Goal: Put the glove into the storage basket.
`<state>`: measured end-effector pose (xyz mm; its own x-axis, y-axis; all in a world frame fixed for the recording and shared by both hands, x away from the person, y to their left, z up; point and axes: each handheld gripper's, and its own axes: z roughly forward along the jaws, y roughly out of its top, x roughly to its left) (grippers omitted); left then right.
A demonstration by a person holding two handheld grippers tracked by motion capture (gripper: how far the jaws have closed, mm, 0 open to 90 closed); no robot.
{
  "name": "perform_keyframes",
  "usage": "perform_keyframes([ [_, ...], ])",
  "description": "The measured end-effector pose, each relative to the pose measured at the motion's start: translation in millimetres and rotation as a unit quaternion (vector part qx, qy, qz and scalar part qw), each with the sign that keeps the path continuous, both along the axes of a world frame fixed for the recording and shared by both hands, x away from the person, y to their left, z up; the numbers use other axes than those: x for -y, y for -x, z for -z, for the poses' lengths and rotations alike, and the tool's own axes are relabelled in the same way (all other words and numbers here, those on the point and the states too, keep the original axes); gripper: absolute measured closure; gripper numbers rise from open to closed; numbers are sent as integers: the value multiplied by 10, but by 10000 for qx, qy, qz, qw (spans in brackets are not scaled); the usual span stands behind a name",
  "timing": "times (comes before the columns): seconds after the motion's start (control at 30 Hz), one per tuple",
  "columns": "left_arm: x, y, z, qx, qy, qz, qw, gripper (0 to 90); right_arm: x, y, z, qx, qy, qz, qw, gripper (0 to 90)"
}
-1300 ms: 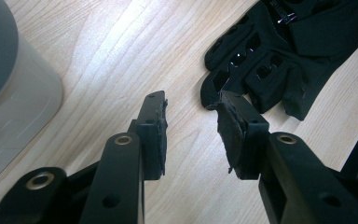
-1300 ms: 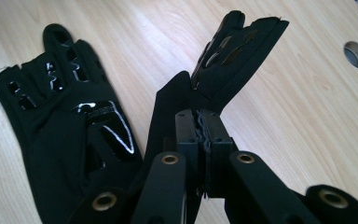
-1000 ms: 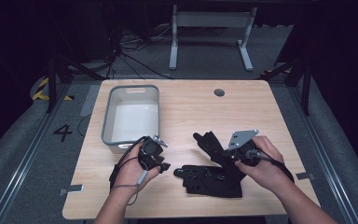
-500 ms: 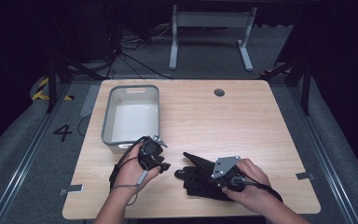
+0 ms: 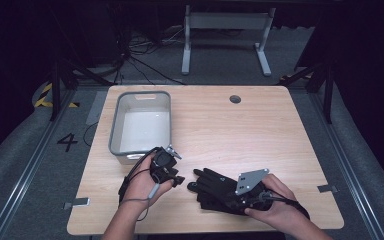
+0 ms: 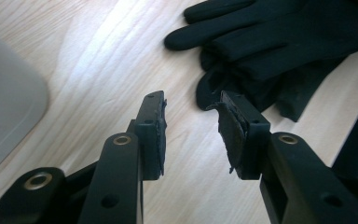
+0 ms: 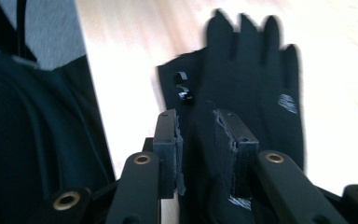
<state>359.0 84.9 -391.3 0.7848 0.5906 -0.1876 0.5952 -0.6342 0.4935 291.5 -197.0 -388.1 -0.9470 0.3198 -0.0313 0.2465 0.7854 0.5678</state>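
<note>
Black gloves (image 5: 219,190) lie stacked on the bench (image 5: 260,135); your right hand-held gripper (image 7: 198,140), jaws just opened, straddles a cuff ungripped. Close next; left hand-held gripper (image 6: 191,126) waits half-open, empty.

On the pale wooden table (image 5: 280,150) we see the grey rectangular plastic bin (image 5: 141,125) at the far left, near the left edge. The pair of black fabric gloves (image 5: 215,187) lies nearer us, right of the bin and well apart from it, one glove on the other, fingers pointing left. Our left gripper (image 5: 177,180) sits between bin and gloves, just beside the fingertips. Our right gripper (image 5: 232,200) rests over the gloves' right part, fabric between its jaws
</note>
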Motion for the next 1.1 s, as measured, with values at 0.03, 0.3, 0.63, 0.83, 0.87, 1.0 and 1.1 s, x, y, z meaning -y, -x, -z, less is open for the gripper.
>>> perform_keyframes([
  [0.03, 9, 5, -5, -17, 19, 25, 10000, 619, 41, -11, -16, 17, -57, 70, 10000, 712],
  [0.3, 122, 64, -21, -66, 59, 258, 9996, 619, 386, -157, -84, 62, -227, 919, 9955, 706],
  [0.63, 271, 89, 56, -207, 25, 450, 9988, 615, 683, -272, 112, -372, 132, 1619, 9860, 676],
  [0.83, 368, 94, 116, -241, -24, 518, 9984, 616, 701, -280, 243, -641, 262, 1759, 9820, 644],
  [0.87, 380, 94, 128, -255, -36, 520, 9983, 616, 696, -284, 259, -653, 267, 1750, 9820, 639],
  [1.0, 394, 90, 156, -315, -85, 531, 9981, 614, 647, -278, 341, -785, 403, 1675, 9819, 619],
  [1.1, 397, 87, 169, -343, -105, 528, 9980, 613, 608, -264, 396, -860, 498, 1632, 9816, 608],
])
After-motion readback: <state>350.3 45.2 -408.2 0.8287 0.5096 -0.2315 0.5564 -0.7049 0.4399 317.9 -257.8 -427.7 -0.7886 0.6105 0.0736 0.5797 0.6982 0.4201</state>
